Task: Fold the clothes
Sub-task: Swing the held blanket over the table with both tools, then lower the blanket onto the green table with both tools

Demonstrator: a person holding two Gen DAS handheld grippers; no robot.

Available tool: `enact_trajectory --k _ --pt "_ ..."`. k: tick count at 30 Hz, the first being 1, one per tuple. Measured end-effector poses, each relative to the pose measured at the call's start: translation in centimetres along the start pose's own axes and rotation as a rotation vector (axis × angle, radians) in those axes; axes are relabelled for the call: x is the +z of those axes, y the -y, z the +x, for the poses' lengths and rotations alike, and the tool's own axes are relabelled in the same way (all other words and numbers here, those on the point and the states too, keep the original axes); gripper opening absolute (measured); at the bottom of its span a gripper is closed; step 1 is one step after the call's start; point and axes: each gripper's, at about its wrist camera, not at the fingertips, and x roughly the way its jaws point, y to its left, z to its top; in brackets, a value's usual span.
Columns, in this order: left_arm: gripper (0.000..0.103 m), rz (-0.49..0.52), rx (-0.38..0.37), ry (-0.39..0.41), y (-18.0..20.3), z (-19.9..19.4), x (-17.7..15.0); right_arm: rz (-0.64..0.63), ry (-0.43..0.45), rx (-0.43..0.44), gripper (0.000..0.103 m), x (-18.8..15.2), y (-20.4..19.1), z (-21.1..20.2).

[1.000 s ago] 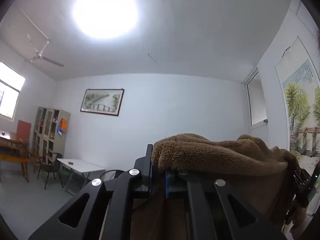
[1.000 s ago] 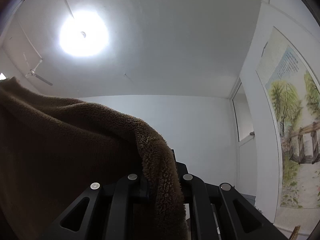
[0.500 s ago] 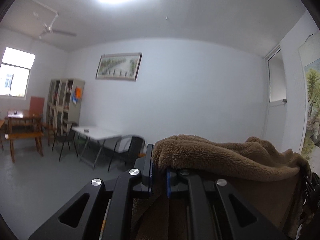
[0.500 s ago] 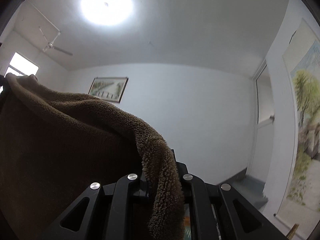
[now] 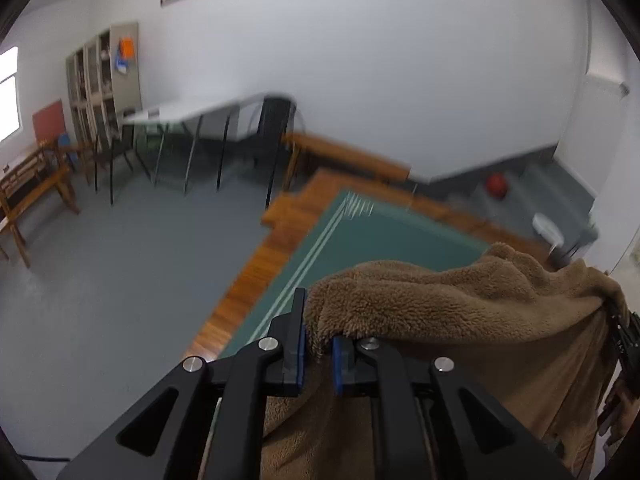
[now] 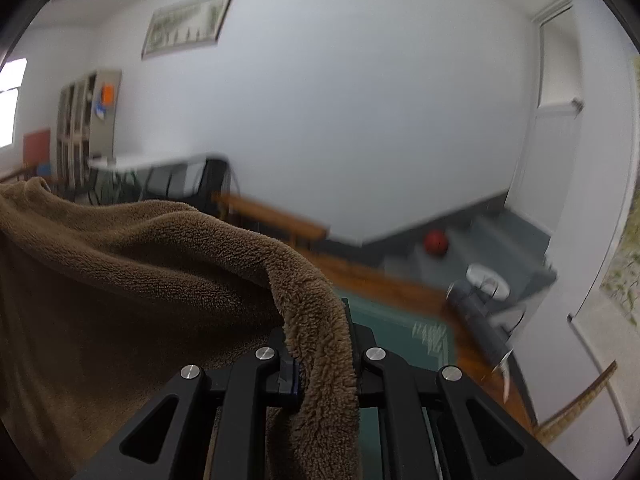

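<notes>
While both wrist views are blurred, they show a white-walled room [image 5: 400, 60] with a grey floor [image 5: 120, 260]. On the floor sits a low wooden platform [image 5: 256, 268] topped with a green mat [image 5: 384, 240] edged in pale stripes. A white folding table [image 5: 188, 110] with dark chairs stands against the far wall, beside a tall cabinet [image 5: 104, 76] and under a framed picture [image 6: 186, 24]. A wooden bench [image 5: 28, 184] is at the left edge.

A brown fleece garment [image 5: 460, 320] hangs stretched between the two grippers, above the mat and not touching it. The left gripper [image 5: 318, 354] is clamped on one edge of the fleece, its blue-padded jaws pressed together on the fabric. The right gripper [image 6: 326, 364] is clamped on another edge, which drapes over and down between its jaws; the cloth [image 6: 120, 280] sags away to the left.

A red ball [image 6: 435, 242] lies on the floor near the far corner.
</notes>
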Motion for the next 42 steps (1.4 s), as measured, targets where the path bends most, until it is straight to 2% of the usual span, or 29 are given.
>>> enact_trajectory --k 3,5,6,9,11,12,13,14,15,16,18,20,24,28,31,32,33,34,35,36,37,38,40,42 --pt "0.013 0.027 0.034 -0.164 0.4 9.2 0.3 -0.024 -0.174 0.021 0.012 -2.9 -1.4 6.1" --pt "0.019 0.053 0.065 -0.282 0.8 13.7 -0.7 -0.027 -0.304 0.055 0.012 -4.7 -2.1 9.6" --pt "0.021 0.067 0.079 -0.322 1.0 15.1 -1.4 -0.029 -0.368 0.072 0.012 -5.7 -2.4 11.4" --pt "0.039 0.110 0.092 -0.396 1.6 17.4 -2.2 0.008 -0.523 0.138 0.016 -7.3 -1.9 14.2" --pt "0.049 0.099 0.063 -0.397 1.3 17.4 -1.4 0.019 -0.531 0.157 0.018 -7.8 -1.5 14.2" --pt "0.053 0.086 0.043 -0.392 1.0 17.4 -0.7 0.030 -0.523 0.163 0.023 -7.4 -1.2 13.8" --pt "0.059 0.068 0.020 -0.385 0.7 17.4 0.0 0.047 -0.511 0.163 0.034 -6.9 -0.7 13.6" --pt "0.060 0.043 -0.007 -0.371 0.3 17.3 0.8 0.062 -0.485 0.159 0.045 -6.4 -0.4 13.2" --pt "0.063 0.025 -0.024 -0.355 -0.1 17.1 2.0 0.078 -0.459 0.155 0.071 -5.9 -0.3 12.8" --pt "0.065 0.008 -0.039 -0.336 -0.3 16.8 3.0 0.096 -0.425 0.158 0.081 -5.0 -0.4 12.4" --pt "0.069 -0.009 -0.054 -0.297 -0.4 15.9 4.7 0.132 -0.356 0.165 0.081 -3.2 -0.6 11.6" --pt "0.075 -0.008 -0.067 -0.266 0.2 15.5 5.8 0.153 -0.355 0.214 0.081 -1.9 -1.0 12.4" --pt "0.078 0.061 -0.077 -0.288 2.6 18.2 6.6 0.133 -0.423 0.303 0.081 -0.3 -3.2 15.6" --pt "0.078 0.196 -0.062 -0.372 5.7 22.7 5.2 0.122 -0.569 0.362 0.081 -2.1 -5.8 20.7" --pt "0.077 0.205 -0.086 -0.418 6.4 24.9 4.6 0.170 -0.644 0.417 0.081 -4.1 -6.5 22.9" --pt "0.071 0.200 -0.096 -0.431 6.5 25.6 4.4 0.169 -0.657 0.434 0.081 -4.5 -6.9 23.1" --pt "0.060 0.195 -0.106 -0.444 6.6 26.3 4.3 0.157 -0.664 0.446 0.080 -4.7 -7.2 23.2" --pt "0.034 0.190 -0.116 -0.456 6.7 27.0 4.2 0.133 -0.657 0.446 0.069 -4.8 -7.6 23.0" --pt "0.026 0.179 -0.126 -0.465 6.7 27.6 4.2 0.103 -0.645 0.431 0.057 -4.6 -7.8 22.9" --pt "0.016 0.159 -0.125 -0.457 6.6 28.0 4.6 0.072 -0.632 0.415 0.035 -4.5 -8.1 22.8" --pt "0.008 0.152 -0.104 -0.436 6.6 28.2 5.2 0.054 -0.615 0.377 0.028 -4.2 -8.1 22.8" --pt "0.003 0.145 -0.083 -0.416 6.7 28.4 5.7 0.056 -0.593 0.357 0.025 -3.8 -7.9 22.9" --pt "0.003 0.132 -0.047 -0.380 6.8 28.8 6.8 0.069 -0.553 0.294 0.018 -3.0 -7.3 23.3" --pt "0.003 0.114 -0.044 -0.374 6.9 29.3 7.8 0.057 -0.502 0.220 0.017 -2.0 -7.0 23.5"
